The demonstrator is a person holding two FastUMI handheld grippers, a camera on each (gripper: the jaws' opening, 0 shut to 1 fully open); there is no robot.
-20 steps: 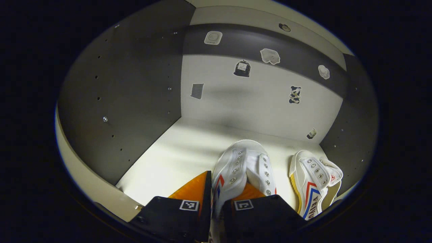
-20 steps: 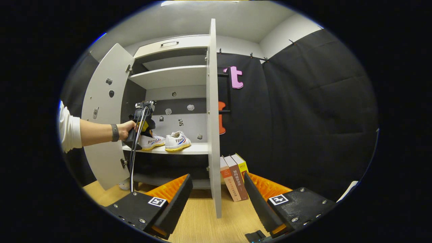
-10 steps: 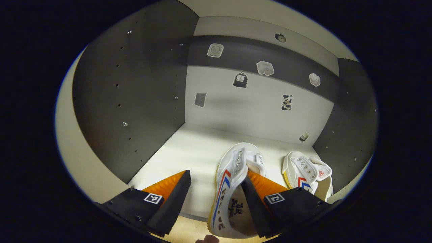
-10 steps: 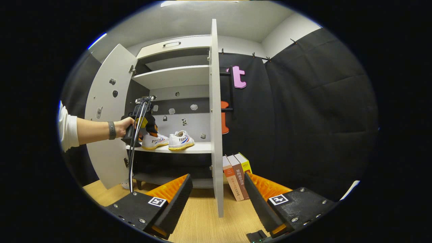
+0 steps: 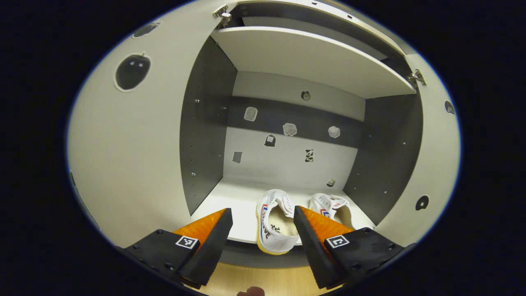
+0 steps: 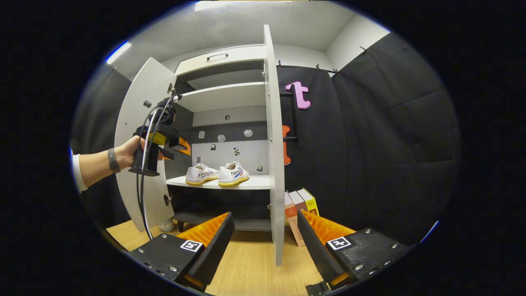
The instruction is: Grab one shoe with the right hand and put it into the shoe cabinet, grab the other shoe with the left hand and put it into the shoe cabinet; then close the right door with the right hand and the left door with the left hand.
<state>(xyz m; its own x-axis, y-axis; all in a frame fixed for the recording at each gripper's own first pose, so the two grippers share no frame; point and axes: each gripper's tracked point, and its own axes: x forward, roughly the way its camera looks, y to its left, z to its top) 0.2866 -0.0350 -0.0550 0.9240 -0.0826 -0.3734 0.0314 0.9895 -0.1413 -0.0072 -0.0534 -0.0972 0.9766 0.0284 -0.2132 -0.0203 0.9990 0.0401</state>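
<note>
We have drawn the left gripper (image 5: pixel 263 228), jaws wide, back from its shoe (image 5: pixel 274 224) at 12 o'clock; both shoes shelved, right gripper (image 6: pixel 265 236) wide, doors remain.

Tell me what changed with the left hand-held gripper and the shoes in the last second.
The left hand-held gripper let go of the left shoe, opened, and backed out of the cabinet. Both shoes stay side by side on the shelf; both doors remain open, and the right hand-held gripper stays open.

Both shoes (image 6: pixel 217 174) are white with red and blue stripes and yellow soles. The cabinet (image 6: pixel 224 96) is white outside, dark grey inside. Beside it, the books (image 6: pixel 302 211) are orange, brown and yellow.
</note>
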